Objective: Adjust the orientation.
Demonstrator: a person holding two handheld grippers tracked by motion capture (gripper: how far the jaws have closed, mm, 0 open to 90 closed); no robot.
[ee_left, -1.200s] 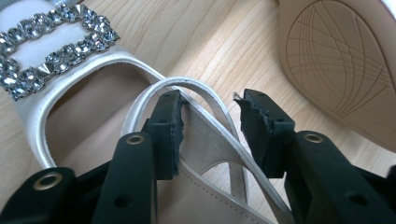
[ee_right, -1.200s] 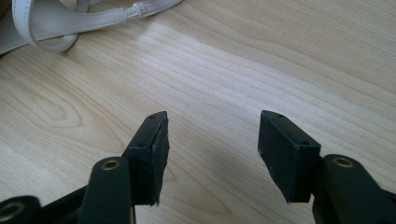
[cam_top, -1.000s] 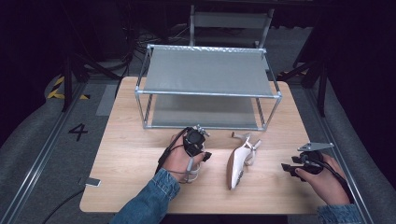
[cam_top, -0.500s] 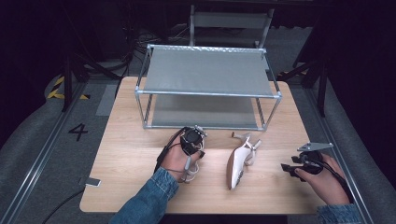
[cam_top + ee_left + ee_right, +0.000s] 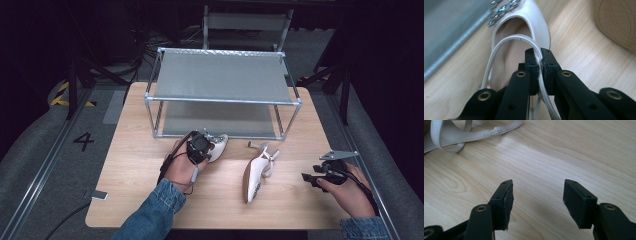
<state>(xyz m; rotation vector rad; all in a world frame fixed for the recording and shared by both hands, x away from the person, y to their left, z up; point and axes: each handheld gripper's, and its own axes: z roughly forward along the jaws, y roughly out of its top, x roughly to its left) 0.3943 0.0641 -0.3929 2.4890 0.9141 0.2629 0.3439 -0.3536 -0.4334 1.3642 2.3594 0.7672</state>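
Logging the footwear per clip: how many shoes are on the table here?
2. One white shoe sits by the shelf rack, its strap pinched in the left hand-held gripper; the other shoe lies on its side mid-table. None seems hidden.

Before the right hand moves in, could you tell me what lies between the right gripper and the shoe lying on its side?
Only bare wooden table separates the right gripper from the white shoe on its side, as the high view shows.

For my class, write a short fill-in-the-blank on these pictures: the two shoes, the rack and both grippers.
1. The left gripper is shut on a shoe's ____.
2. The right gripper has its jaws ____.
3. The other shoe lies on its ____ on the table.
4. The rack has ____ shelves.

Missing words: strap; open; side; two
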